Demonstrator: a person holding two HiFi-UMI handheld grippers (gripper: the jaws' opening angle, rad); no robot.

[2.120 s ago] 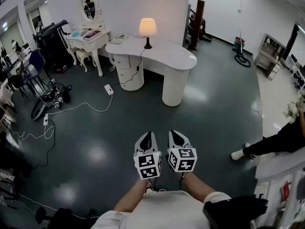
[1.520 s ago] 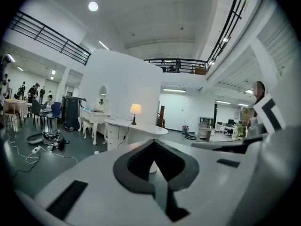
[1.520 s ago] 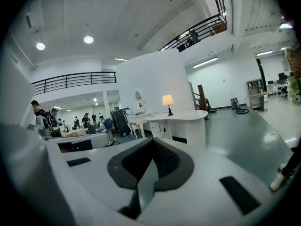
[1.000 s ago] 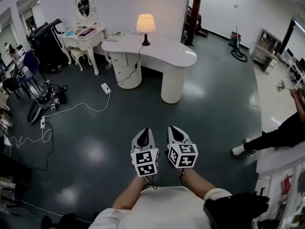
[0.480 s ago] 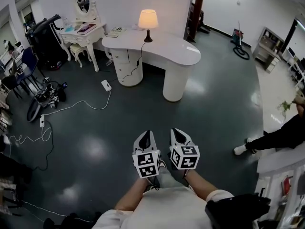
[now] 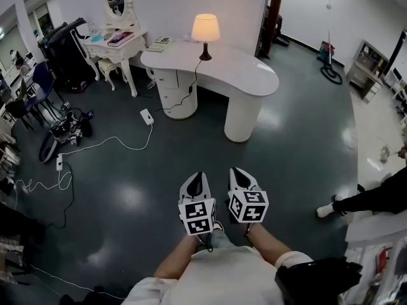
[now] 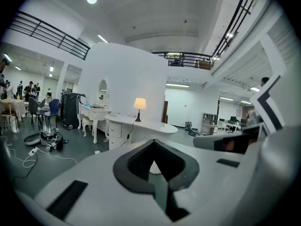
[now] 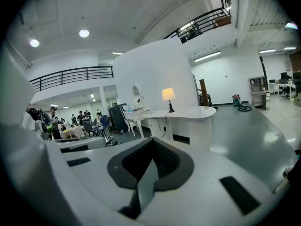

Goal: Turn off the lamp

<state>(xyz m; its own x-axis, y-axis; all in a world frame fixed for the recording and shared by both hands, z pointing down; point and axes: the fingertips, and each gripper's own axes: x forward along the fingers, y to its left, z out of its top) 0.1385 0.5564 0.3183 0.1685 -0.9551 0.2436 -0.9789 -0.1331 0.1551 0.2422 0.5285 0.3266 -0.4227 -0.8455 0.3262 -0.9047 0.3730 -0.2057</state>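
Over the floor [image 6: 286,164], left gripper [image 6: 198,178] and right gripper [image 6: 235,172] jaws meet.

floor [image 6: 299,151]: smooth, glossy; desk [image 6: 251,75]: glossy white lacquer; lampshade [image 6: 205,28]: matt cloth

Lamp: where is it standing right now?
In the head view, the lit lamp stands top centre on the white curved desk, right of the dressing table.

No text, label, brand or number can be read in any view.
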